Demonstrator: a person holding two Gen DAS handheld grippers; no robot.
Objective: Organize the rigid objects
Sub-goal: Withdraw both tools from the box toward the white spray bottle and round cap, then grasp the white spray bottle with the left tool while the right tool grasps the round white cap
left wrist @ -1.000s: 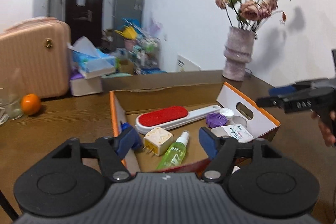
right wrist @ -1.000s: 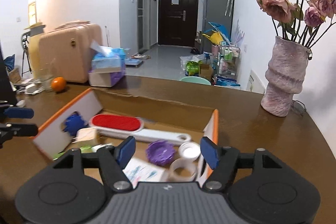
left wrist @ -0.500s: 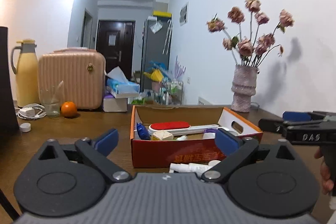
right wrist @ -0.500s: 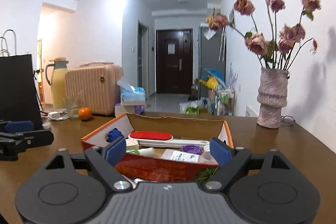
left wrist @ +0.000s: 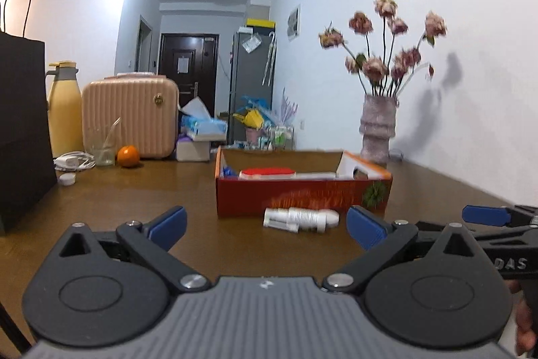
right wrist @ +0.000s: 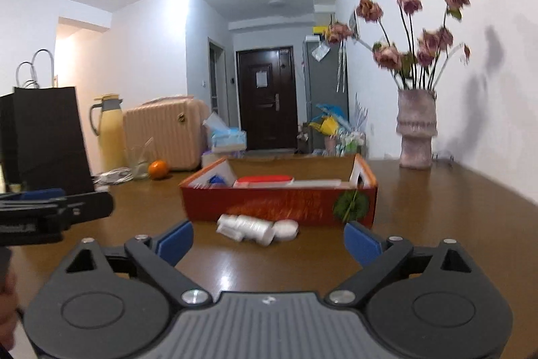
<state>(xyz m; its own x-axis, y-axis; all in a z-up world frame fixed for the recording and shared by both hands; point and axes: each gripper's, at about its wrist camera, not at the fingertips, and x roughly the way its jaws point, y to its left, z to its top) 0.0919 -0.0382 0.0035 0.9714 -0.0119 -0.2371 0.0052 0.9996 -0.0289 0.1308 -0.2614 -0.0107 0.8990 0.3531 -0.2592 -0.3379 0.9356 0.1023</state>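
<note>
A red cardboard box (left wrist: pixel 302 195) (right wrist: pixel 279 202) stands on the brown table with a red-and-white lint brush (left wrist: pixel 269 172) (right wrist: pixel 264 180) and other small items inside. A white ribbed plastic object (left wrist: pixel 301 219) (right wrist: pixel 257 227) lies on the table just in front of the box. My left gripper (left wrist: pixel 265 224) is open and empty, low over the table, a short way back from the white object. My right gripper (right wrist: pixel 269 239) is open and empty, also just short of it. The right gripper shows at the right edge of the left wrist view (left wrist: pixel 484 216).
A vase of dried roses (left wrist: pixel 378 130) (right wrist: pixel 415 130) stands behind the box by the wall. At the left are a black paper bag (left wrist: pixel 22 130), a yellow jug (left wrist: pixel 64 113), a pink case (left wrist: pixel 131 120), a glass, an orange (left wrist: pixel 127 156) and tissue boxes (left wrist: pixel 198 137).
Both grippers have dropped from above the box and drawn back to table height in front of it. Both have opened wider. The white object has come into view.
</note>
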